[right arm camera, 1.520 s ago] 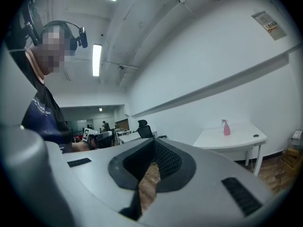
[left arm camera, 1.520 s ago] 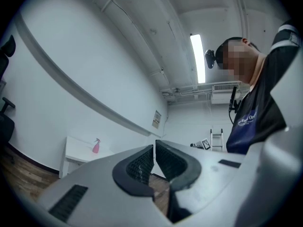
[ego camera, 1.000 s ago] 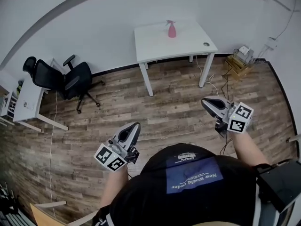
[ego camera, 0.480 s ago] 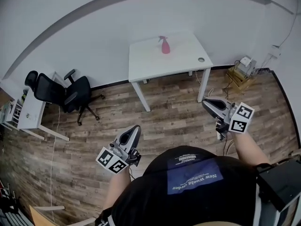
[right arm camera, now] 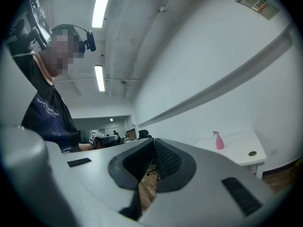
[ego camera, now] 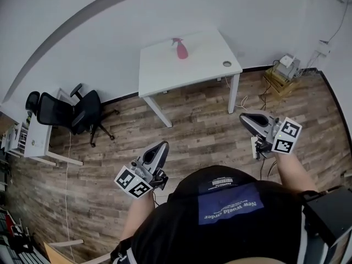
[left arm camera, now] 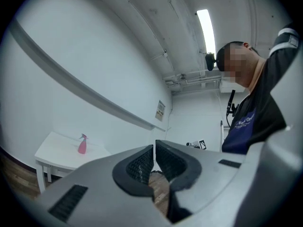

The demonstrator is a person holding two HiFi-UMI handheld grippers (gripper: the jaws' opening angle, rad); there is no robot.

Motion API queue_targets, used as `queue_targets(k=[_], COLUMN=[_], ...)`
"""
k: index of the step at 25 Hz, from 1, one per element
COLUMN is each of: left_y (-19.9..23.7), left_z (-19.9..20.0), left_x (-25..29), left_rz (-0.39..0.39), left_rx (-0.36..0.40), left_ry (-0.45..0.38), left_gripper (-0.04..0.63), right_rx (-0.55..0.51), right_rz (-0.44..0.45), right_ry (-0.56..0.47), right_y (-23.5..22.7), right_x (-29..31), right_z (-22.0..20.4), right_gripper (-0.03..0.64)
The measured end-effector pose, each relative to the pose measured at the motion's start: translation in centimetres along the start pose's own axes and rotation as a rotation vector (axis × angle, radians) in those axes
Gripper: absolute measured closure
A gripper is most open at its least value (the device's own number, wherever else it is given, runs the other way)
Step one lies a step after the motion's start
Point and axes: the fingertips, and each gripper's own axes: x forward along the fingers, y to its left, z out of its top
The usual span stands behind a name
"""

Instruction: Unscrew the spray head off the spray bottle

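In the head view, the pink spray bottle (ego camera: pixel 180 49) is seen standing upright near the back edge of a white table (ego camera: pixel 165 73) set against the wall, with its spray head still mounted. A round cable hole (ego camera: pixel 227 64) is cut into the table's right corner. The left gripper (ego camera: pixel 161 146) and the right gripper (ego camera: pixel 243 118) are held out in front of the person's body over the wooden floor (ego camera: pixel 192 128), both well apart from the table and pointed roughly toward it. A black office chair (ego camera: pixel 80 109) is parked to the left of the table. In the left gripper view, the fingers (left arm camera: pixel 140 165) are seen clenched together with nothing between them, and the spray bottle (left arm camera: pixel 82 145) is visible far off on the table at the lower left. In the right gripper view, the fingers (right arm camera: pixel 166 161) are likewise pressed together and empty, while the spray bottle (right arm camera: pixel 218 140) is seen on the table at the right, well beyond the fingertips.
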Motion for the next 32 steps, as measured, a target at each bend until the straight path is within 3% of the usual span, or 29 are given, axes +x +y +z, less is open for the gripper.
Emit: queue_targets(k=[11, 19, 27, 32], left_y=[6.3, 15.0, 25.0, 28.8], left_z=[0.5, 4.1, 7.1, 7.2], left_x=[3.8, 3.3, 1.0, 0.0], left_rz=[-0.082, -0.142, -0.139, -0.131], left_rx=[-0.034, -0.025, -0.047, -0.055], left_ry=[-0.010, -0.020, -0.024, -0.019], left_gripper=[0.577, 0.577, 0.577, 0.577], right_rx=[-0.015, -0.061, -0.060, -0.056], right_rz=[-0.081, -0.151, -0.149, -0.134], right_ry=[0.021, 0.014, 0.028, 0.046], right_y=[-4.2, -5.8, -7.3, -8.1], right_x=[2.7, 10.4, 20.9, 25.3], right_z=[0.0, 1.6, 1.4, 0.6], right_gripper=[0.620, 0.620, 0.620, 0.620])
